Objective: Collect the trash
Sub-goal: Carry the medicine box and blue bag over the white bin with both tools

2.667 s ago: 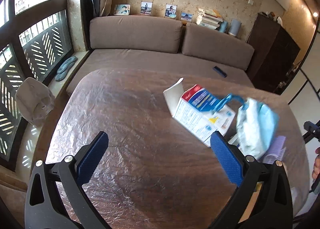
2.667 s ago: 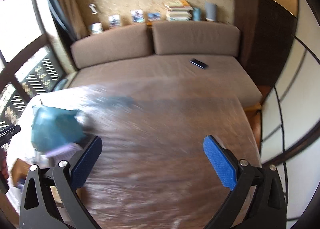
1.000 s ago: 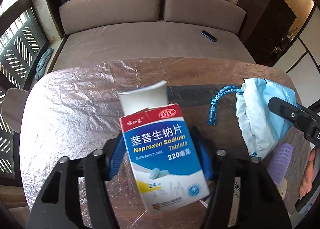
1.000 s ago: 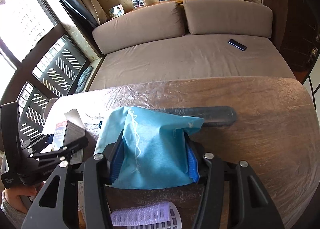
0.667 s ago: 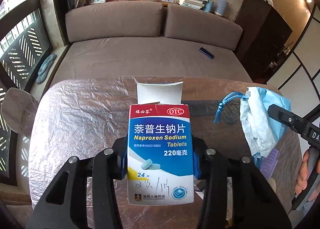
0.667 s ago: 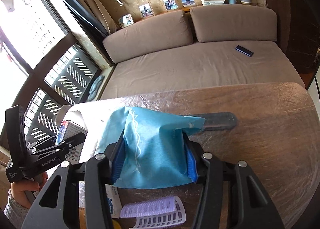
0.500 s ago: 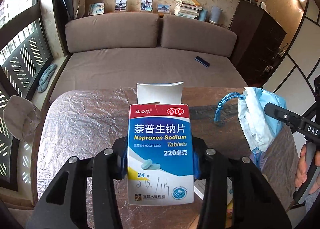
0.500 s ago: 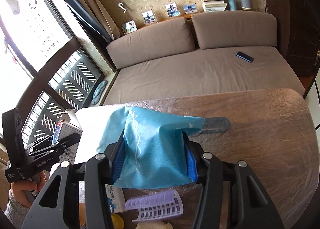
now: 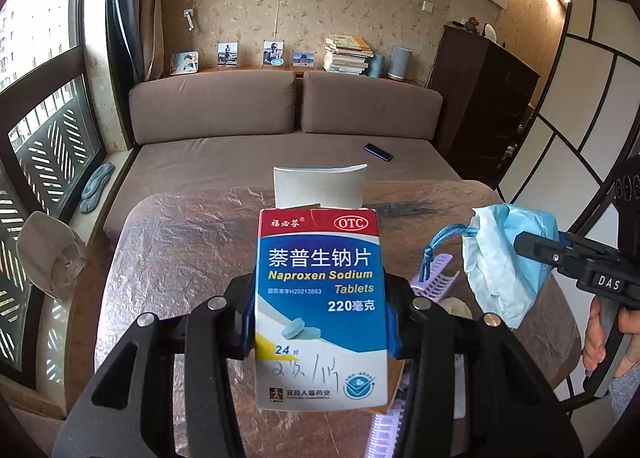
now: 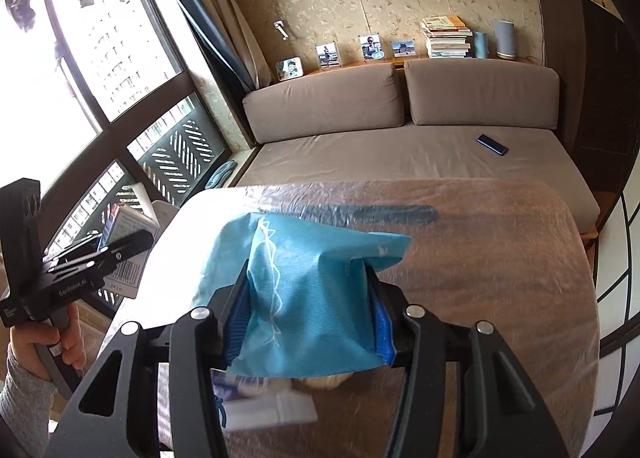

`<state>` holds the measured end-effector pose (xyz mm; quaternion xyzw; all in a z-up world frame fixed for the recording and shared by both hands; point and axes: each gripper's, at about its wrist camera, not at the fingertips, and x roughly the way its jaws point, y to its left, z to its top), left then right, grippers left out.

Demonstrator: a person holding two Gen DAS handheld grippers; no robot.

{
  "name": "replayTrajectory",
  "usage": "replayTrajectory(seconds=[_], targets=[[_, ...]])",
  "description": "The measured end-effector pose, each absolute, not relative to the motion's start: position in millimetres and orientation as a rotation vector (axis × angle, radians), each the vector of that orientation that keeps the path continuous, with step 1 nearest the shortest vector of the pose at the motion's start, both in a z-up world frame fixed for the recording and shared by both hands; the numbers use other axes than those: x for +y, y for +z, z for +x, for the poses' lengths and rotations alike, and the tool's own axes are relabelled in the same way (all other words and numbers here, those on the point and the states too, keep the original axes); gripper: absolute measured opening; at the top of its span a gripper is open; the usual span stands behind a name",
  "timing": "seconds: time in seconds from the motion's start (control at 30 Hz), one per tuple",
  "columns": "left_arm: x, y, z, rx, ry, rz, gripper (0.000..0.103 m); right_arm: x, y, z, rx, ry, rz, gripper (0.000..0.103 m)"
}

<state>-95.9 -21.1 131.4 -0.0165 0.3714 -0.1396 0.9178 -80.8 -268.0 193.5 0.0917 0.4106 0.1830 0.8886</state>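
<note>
My left gripper (image 9: pixel 320 322) is shut on a medicine box (image 9: pixel 320 298), white, red and blue, with its top flap open, held upright above the table. My right gripper (image 10: pixel 306 322) is shut on a light blue drawstring bag (image 10: pixel 304 290) and holds it up. In the left wrist view the bag (image 9: pixel 504 258) hangs to the right of the box, with its blue cord (image 9: pixel 440 242) dangling. In the right wrist view the box (image 10: pixel 124 254) shows at the far left in the left gripper (image 10: pixel 108 254).
The wooden table (image 9: pixel 180 258) is covered with clear film. A purple hair roller (image 9: pixel 434 282) and small items lie on it near the grippers. A brown sofa (image 9: pixel 280 146) with a dark phone (image 9: pixel 378 152) stands behind. A window is left, a dark cabinet (image 9: pixel 488 106) right.
Both grippers have risen and tilted up, each with its item still held. More of the room's wall and sofa shows. The items on the table have dropped lower in view.
</note>
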Motion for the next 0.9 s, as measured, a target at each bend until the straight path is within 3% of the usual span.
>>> replayTrajectory(seconds=[0.43, 0.9], targets=[[-35, 129, -201, 0.786, -0.359, -0.022, 0.047, -271, 196, -193, 0.894, 0.415, 0.185, 0.050], [-52, 77, -283, 0.939, -0.447, 0.036, 0.047, -251, 160, -282, 1.021, 0.430, 0.119, 0.050]])
